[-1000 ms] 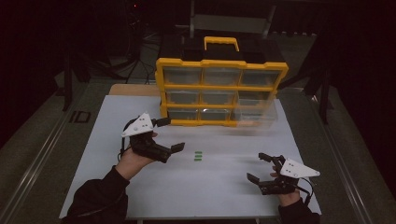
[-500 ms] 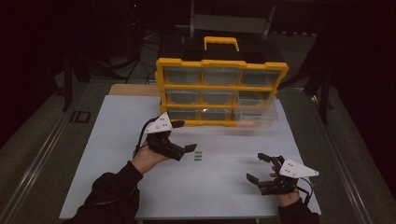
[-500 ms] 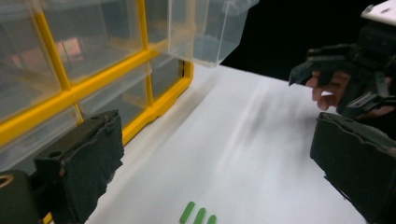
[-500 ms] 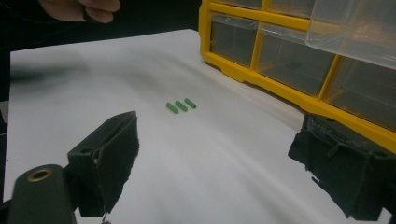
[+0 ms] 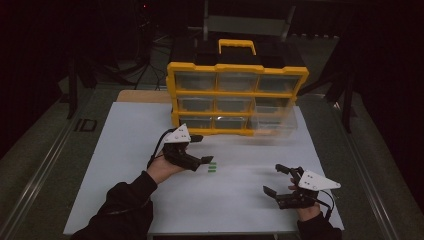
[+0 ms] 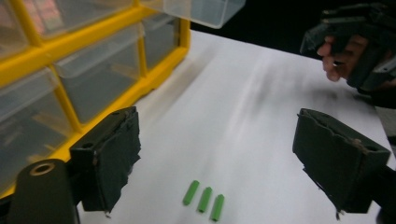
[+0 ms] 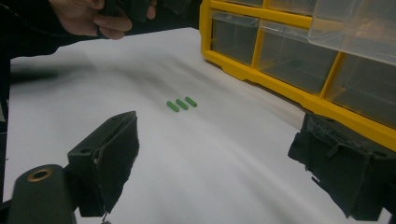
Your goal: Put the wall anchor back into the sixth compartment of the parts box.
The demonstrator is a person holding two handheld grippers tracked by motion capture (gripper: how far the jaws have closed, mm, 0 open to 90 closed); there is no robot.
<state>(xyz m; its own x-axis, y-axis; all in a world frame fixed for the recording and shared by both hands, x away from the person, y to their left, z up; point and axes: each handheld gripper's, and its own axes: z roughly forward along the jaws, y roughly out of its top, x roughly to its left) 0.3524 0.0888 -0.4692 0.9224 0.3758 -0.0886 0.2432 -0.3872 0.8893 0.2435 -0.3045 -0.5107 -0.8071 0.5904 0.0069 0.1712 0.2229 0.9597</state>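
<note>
Three small green pegs (image 5: 212, 167) lie side by side on the white table (image 5: 125, 150), also seen as green pegs (image 6: 204, 199) and green pegs (image 7: 181, 103). My left gripper (image 5: 202, 149) hovers just left of them, tilted down. In the left gripper view the pegs sit low between the jaws of the left gripper (image 6: 229, 163). The jaws are open and have just been closing a little, and the pads touch nothing. My right gripper (image 5: 272, 179) rests open near the front right of the table, and the right gripper (image 7: 215, 163) holds nothing.
A yellow organizer (image 5: 237, 97) with clear drawers stands at the back of the table. Its lower right drawer (image 5: 274, 122) is pulled out. The organizer (image 6: 60, 70) stands close on the left of the left gripper. The table's front edge runs just below both hands.
My left gripper has moved right and down, from the table's left part to just beside the green pegs. The right gripper has stayed where it was.
</note>
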